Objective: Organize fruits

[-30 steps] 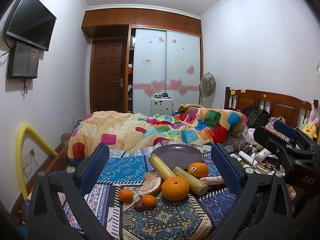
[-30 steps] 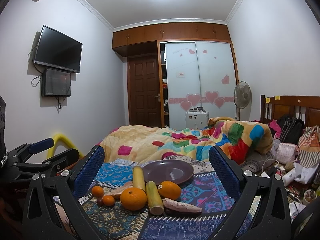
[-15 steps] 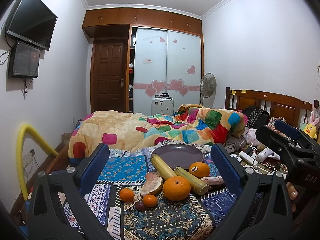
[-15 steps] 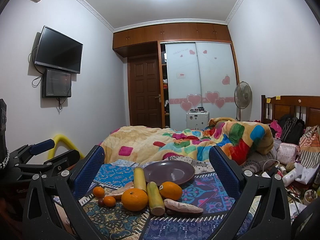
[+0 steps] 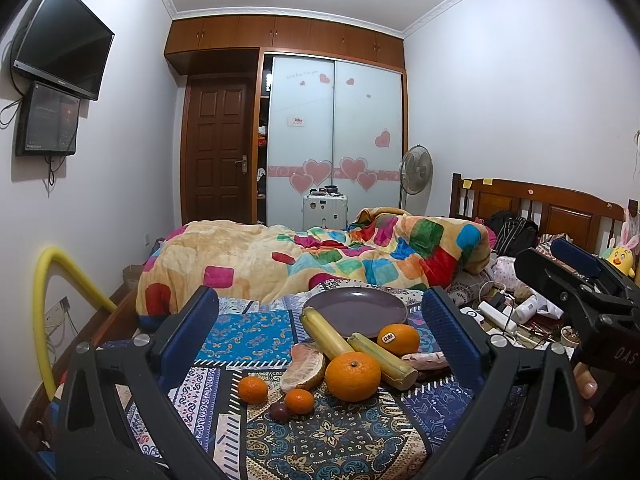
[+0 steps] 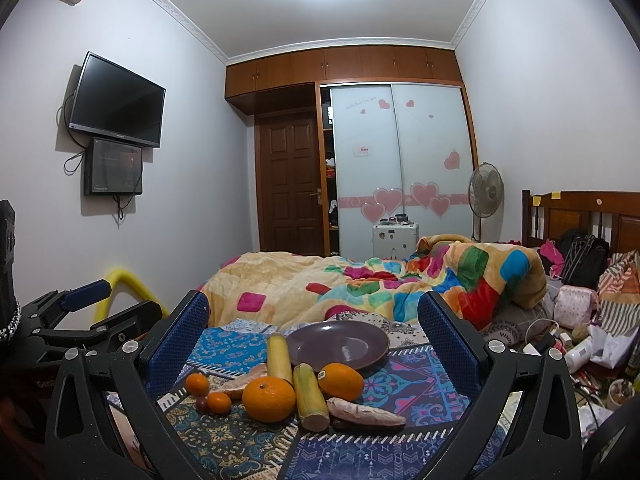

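Plainly we had not begun sorting: both the left gripper (image 5: 320, 332) and right gripper (image 6: 312, 332) hung released and empty, the fruits (image 5: 352, 376) lay ahead between their jaws, just short of the bare plate (image 6: 340, 345), so next came choosing one.
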`<state>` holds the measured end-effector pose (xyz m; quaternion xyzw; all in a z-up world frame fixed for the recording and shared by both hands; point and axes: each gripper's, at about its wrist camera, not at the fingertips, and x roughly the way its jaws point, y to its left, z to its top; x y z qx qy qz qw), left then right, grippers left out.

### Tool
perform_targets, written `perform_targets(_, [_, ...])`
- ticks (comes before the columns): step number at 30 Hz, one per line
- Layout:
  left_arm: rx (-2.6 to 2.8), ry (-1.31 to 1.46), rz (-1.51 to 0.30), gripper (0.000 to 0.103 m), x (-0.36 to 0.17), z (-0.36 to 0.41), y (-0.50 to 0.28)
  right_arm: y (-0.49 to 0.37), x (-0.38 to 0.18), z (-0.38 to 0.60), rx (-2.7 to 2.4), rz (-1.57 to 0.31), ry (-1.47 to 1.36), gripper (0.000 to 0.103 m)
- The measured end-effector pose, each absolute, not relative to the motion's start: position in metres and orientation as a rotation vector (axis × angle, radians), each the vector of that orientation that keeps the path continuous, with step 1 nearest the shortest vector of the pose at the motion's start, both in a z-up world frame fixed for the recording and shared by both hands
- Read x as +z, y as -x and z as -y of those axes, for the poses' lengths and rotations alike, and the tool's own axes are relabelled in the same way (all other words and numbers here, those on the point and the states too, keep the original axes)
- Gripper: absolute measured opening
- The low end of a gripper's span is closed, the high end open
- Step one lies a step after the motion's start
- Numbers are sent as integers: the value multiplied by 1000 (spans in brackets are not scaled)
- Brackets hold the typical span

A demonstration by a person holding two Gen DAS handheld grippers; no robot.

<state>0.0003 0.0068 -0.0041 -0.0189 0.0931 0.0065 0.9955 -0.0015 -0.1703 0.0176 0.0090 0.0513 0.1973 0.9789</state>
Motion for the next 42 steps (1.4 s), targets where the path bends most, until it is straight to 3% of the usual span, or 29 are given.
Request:
perform_targets(21, [28, 40, -204, 103, -10, -8, -8, -5, 15, 169, 382, -121, -25, 103])
perform_targets(31, [12, 27, -364, 103, -37, -18, -53, -42, -11, 173, 339, -244, 71, 103])
perform_targets(42, [-6, -13, -541, 83, -68, -24, -111, -104, -49, 177, 401, -461, 101, 103])
